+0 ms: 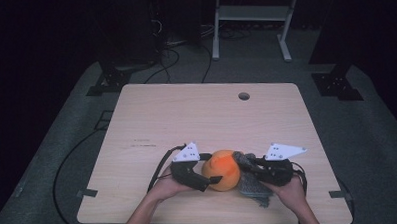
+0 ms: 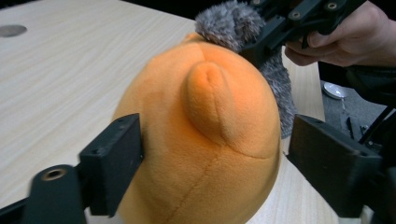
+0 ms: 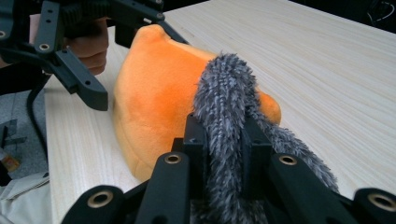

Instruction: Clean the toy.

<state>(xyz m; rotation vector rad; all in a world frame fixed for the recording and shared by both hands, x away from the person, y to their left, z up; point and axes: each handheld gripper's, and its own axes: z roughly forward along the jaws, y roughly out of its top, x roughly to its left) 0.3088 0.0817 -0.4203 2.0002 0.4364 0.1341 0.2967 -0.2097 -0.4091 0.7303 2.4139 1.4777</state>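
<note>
At the near edge of the wooden table [image 1: 151,115], just ahead of the person's forearms, an orange plush toy [image 1: 221,170] sits between the two hand-held tools; the left gripper [image 1: 211,181] reaches it from the left, its jaws spread to either side of the orange body, one pad right against the plush in the left gripper view and the other standing off with a gap, so nothing is pinched there; the right gripper [image 1: 244,162] comes in from the other side, pressed together on a grey furry part [image 1: 254,186] of the toy, the fur squeezed into a narrow strip between the pads in the right gripper view; the orange body [image 2: 205,140] is rounded, with a small raised nub on top and a seam running down it; the grey fur [image 3: 226,116] arches up over the orange plush [image 3: 154,102] and trails down beside it onto the tabletop; each tool carries a grey three-cornered plate, and a cable loops from the left one across the wood; farther off, a round hole [image 1: 243,96] marks the table's far edge; beyond it stand a white frame [image 1: 252,24] and cables on the dark floor.
</note>
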